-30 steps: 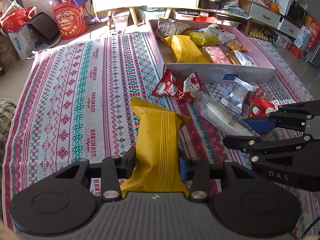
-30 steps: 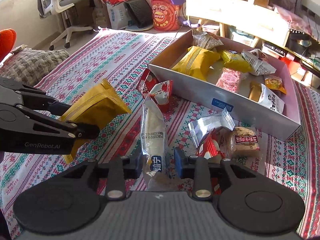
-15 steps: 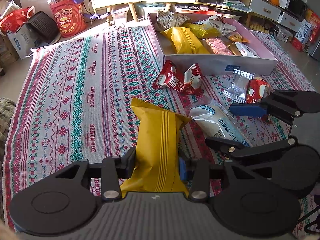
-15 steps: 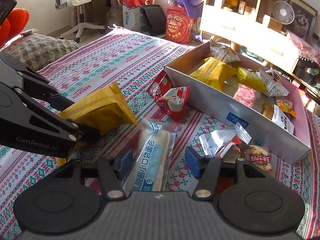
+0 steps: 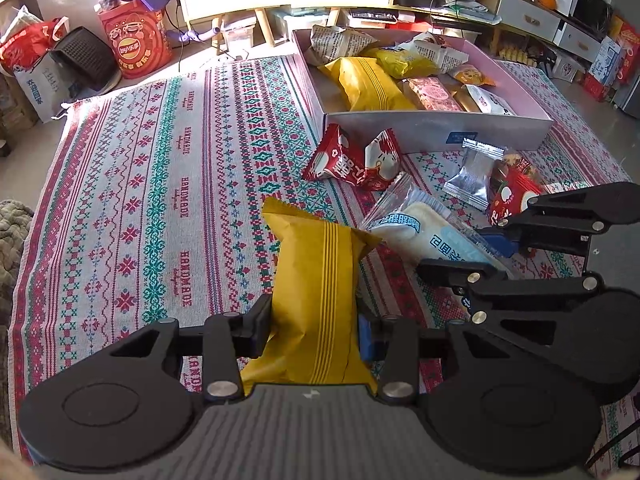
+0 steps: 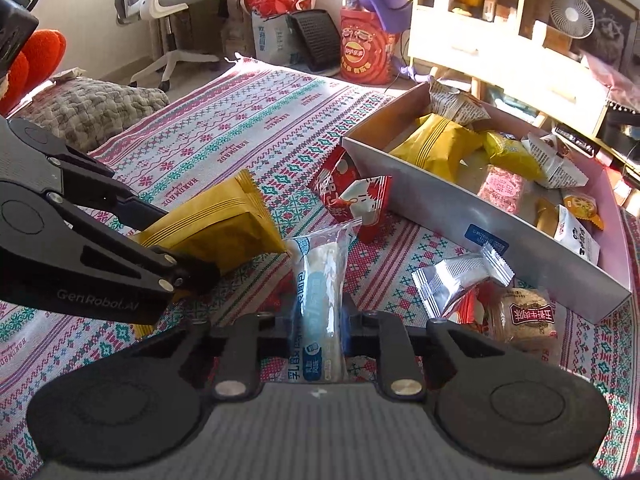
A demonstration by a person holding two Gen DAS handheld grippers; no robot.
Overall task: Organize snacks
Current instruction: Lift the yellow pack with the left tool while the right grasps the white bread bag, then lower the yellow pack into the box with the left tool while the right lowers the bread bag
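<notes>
Landmark: we took the grey-walled snack box (image 6: pixel 500 220) as reference for all places.
Left gripper (image 5: pixel 316 328): we found it clamped on a yellow packet (image 5: pixel 316 292), the pads pressing both flanks, the packet sticking out ahead of the fingers, well short of the box on the patterned cloth (image 5: pixel 160 184) side.
Right gripper (image 6: pixel 316 328): we noted its jaws closing on a clear bread packet (image 6: pixel 320 288); the wrapper stood edge-on between the pads, which already pinched its lower part, the top end pointing toward the box's near wall.
Loose snacks: two red packets (image 6: pixel 352 196) lay just beside the near wall; a silver sachet (image 6: pixel 460 276) and a brown round cake packet (image 6: pixel 528 316) lay near the same wall, toward its right-hand corner.
Box contents: another yellow packet and several small bags were already inside.
Step in hand (our judgement): securing the bread packet before carrying both packets to the box.
How to do it well (our judgement): we would squeeze only until the film stops slipping, since soft bread crushes; lift straight up clear of the cloth; keep the two grippers apart, as the yellow packet's corner sat touching or nearly touching the bread wrapper; clear the near wall and the red packets before lowering.
Risk: slick film could slide out of the pads.
</notes>
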